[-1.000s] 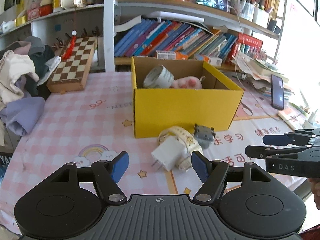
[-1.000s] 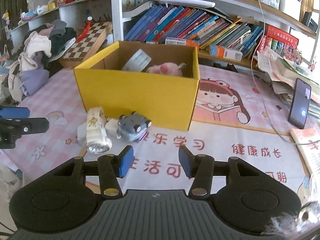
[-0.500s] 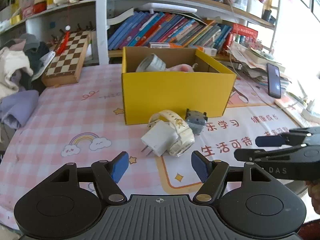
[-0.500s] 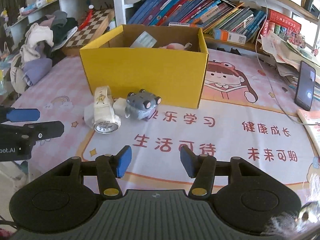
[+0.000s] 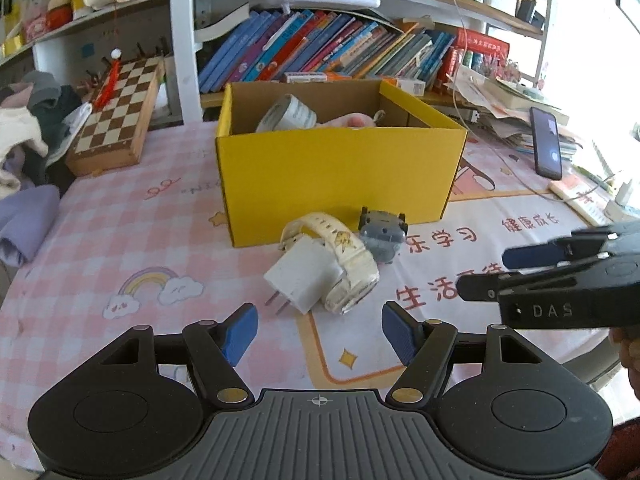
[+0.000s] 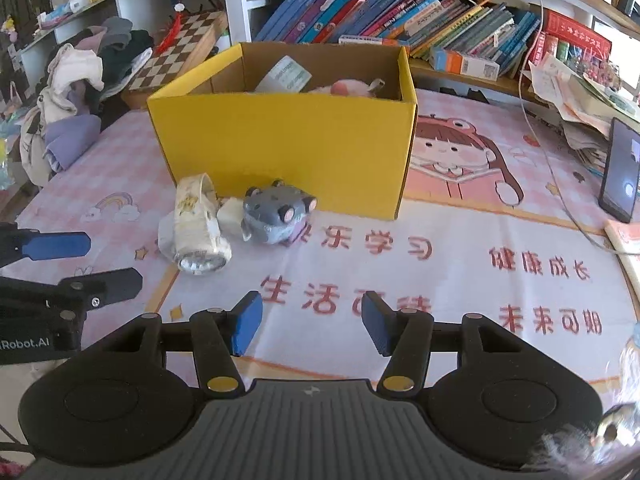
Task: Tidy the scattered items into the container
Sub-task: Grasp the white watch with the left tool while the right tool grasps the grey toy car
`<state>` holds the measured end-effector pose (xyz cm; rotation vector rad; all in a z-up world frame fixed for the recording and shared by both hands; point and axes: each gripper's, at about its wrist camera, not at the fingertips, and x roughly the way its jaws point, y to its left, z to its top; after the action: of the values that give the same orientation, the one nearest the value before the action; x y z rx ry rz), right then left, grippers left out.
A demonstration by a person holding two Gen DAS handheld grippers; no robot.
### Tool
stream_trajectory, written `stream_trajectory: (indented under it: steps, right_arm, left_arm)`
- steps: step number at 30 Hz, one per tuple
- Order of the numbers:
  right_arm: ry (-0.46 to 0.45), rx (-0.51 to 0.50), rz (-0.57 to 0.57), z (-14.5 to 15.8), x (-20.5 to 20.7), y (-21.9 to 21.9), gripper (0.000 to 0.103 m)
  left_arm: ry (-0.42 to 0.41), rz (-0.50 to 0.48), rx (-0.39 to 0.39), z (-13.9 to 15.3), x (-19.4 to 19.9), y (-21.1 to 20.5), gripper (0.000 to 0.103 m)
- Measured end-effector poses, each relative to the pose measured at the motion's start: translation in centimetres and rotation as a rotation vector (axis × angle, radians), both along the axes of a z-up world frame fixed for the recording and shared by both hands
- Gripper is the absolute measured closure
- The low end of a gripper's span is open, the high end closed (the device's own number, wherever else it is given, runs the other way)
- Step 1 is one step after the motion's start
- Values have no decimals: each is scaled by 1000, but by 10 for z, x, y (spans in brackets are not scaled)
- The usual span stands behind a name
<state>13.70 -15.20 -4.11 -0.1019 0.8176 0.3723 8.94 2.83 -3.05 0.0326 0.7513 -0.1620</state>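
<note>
At the tabletop's near edge the left tongs (image 5: 318, 330) and right tongs (image 6: 311, 322) both gape, empty. Just beyond, the white charger (image 5: 302, 278), watch (image 5: 348, 260) and grey toy (image 5: 382, 234) touch before the yellow box (image 5: 336, 176). Best straddle the charger's flat sides, prongs clear, lifting without dragging the watch.

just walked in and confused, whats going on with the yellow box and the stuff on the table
A person with a gripper in each hand is tidying loose items into the yellow box. A tape roll and a pink toy are already inside. A white charger plug, a cream watch and a grey toy lie in front of it. The left gripper and the right gripper are open and empty, short of the pile.
</note>
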Motion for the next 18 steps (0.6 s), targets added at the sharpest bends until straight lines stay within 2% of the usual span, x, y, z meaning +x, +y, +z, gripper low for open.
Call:
stream_trajectory:
  steps: [9, 10, 11, 18]
  right_arm:
    - [13, 17, 57, -2, 33, 3, 45]
    - [16, 18, 63, -3, 36, 4, 44]
    - [20, 19, 68, -3, 41, 4, 44]
    - [43, 30, 101, -6, 63, 9, 40]
  left_arm:
    - [35, -27, 31, -12, 20, -12, 35]
    - [37, -34, 35, -13, 22, -14, 37]
    - [39, -40, 39, -14, 24, -15, 44]
    - [48, -92, 77, -22, 37, -28, 62]
